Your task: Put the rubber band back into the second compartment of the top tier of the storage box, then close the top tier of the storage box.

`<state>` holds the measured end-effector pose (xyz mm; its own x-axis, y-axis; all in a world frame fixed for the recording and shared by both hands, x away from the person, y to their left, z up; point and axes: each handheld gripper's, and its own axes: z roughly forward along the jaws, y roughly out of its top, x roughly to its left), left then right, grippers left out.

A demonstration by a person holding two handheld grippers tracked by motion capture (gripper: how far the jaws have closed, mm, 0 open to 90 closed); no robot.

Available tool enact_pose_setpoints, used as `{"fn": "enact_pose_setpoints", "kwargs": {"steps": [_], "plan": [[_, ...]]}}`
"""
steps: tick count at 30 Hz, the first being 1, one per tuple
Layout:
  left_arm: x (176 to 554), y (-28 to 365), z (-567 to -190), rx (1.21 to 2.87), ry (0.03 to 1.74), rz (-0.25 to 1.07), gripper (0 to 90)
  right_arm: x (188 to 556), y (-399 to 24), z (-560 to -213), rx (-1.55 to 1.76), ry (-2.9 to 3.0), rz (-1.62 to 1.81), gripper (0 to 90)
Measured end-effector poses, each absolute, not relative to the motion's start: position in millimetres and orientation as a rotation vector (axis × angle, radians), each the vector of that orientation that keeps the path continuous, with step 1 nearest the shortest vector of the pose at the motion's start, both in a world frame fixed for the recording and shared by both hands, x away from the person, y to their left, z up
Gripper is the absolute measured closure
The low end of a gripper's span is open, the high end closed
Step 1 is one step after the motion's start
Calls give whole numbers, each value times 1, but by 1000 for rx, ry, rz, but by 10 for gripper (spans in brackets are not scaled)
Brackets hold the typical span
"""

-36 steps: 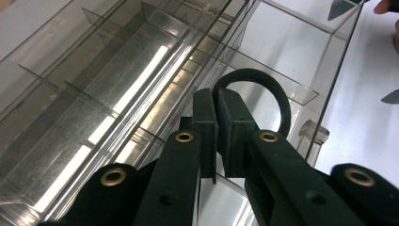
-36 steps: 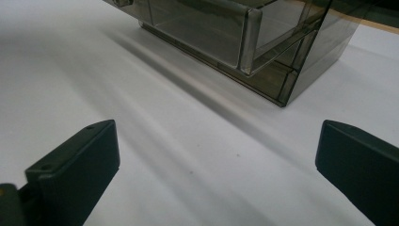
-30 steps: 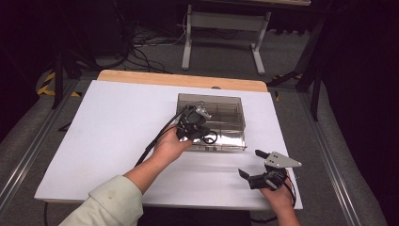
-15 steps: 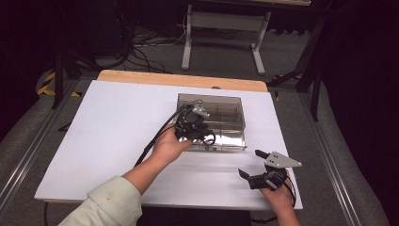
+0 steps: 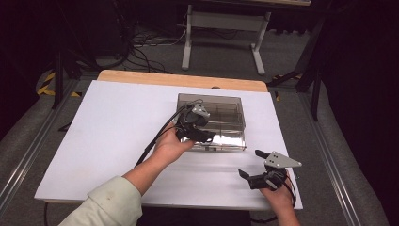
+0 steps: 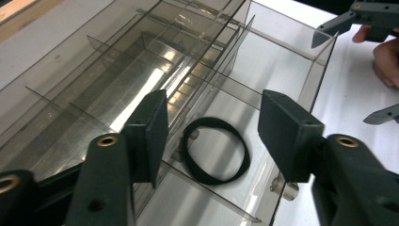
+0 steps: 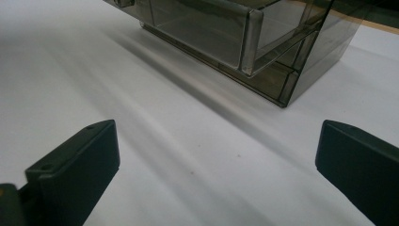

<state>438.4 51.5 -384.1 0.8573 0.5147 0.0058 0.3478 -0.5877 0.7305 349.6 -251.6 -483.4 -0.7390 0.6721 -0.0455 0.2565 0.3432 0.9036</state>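
Note:
A smoky clear plastic organiser box (image 5: 235, 106) with several compartments stands on the white table. A black rubber band (image 6: 215, 156) lies flat on the floor of one compartment near the box's front wall (image 6: 291, 61). My left gripper (image 6: 219, 127) hangs just above that compartment. Its jaws have just been opening and stand apart, clear of the band. In the high view the left gripper (image 5: 201, 135) sits over the box's front left part. My right gripper (image 5: 249, 163) rests open near the table's front right, aimed at the box (image 7: 244, 33), with nothing between its jaws (image 7: 216, 160).
The white board (image 5: 108, 136) covers the table, with a wooden strip (image 5: 179, 79) along its far edge. Black cables (image 5: 155, 141) trail from the left gripper across the board. A metal stand (image 5: 221, 28) and floor cables lie beyond the table.
Neither hand has shifted; the left gripper stays over the box's front left part and the right gripper stays at the front right.

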Motion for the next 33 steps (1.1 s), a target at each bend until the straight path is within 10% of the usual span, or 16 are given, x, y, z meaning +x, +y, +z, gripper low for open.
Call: {"fn": "enact_pose_setpoints", "kwargs": {"steps": [33], "plan": [[390, 142, -357, 2033, 634, 430, 167, 337, -248, -462, 799, 2188, 1366, 130]]}}
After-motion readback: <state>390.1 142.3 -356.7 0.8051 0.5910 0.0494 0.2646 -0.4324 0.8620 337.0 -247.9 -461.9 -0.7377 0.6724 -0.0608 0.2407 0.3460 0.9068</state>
